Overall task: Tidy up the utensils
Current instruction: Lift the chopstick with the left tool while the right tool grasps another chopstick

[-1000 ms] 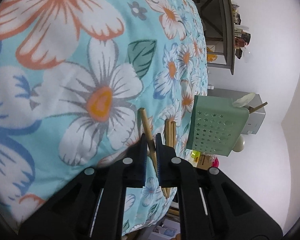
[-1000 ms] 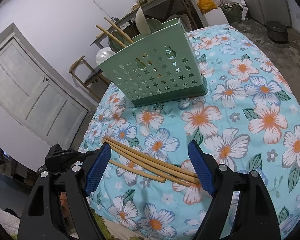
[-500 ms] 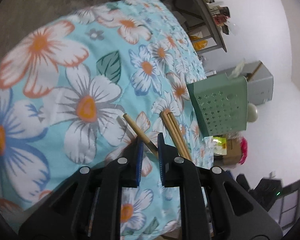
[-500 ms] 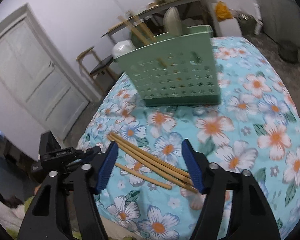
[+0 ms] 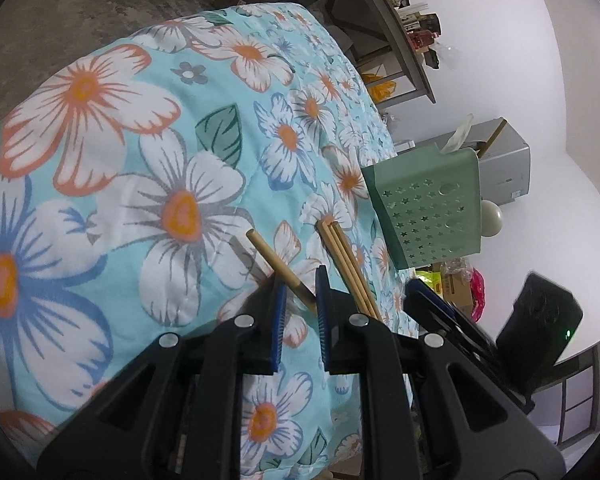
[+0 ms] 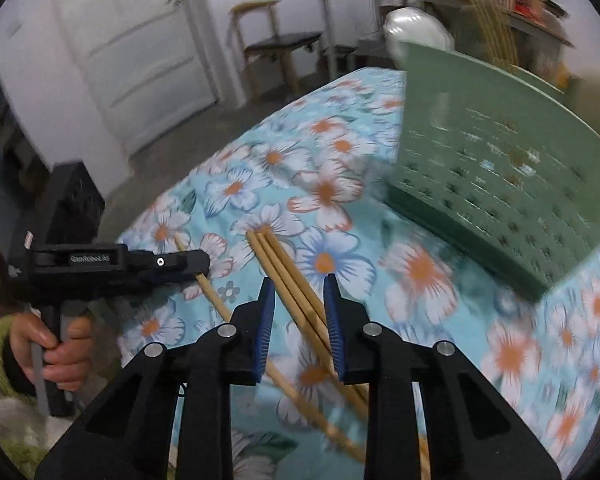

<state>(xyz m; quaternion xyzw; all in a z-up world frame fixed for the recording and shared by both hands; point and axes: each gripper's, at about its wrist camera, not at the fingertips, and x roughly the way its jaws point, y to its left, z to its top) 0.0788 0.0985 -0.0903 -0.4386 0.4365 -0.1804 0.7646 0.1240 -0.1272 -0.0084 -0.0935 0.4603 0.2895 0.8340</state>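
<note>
A single wooden chopstick [image 5: 268,252] lies slantwise between the pads of my left gripper [image 5: 300,280], which is shut on it just above the flowered cloth. Beside it lie three chopsticks [image 6: 276,264] close together. My right gripper [image 6: 298,284] straddles them. Its jaws are closing, with a little gap still showing at the pads. The left gripper [image 6: 196,264] shows at the left of the right wrist view, held by a hand [image 6: 60,348]. A green perforated utensil holder [image 6: 500,168] stands behind the sticks, with chopsticks and a pale spoon in it.
The flowered cloth [image 5: 140,152] covers a rounded table whose edge drops to a concrete floor. A chair [image 6: 280,44] and a white door [image 6: 140,52] stand beyond it. A cluttered shelf [image 5: 412,36] is at the far side.
The right gripper rolled and moved in over the three chopsticks, and its jaws narrowed from wide open. The left gripper rolled while keeping the single chopstick. The right gripper's tip has come into the left wrist view.
</note>
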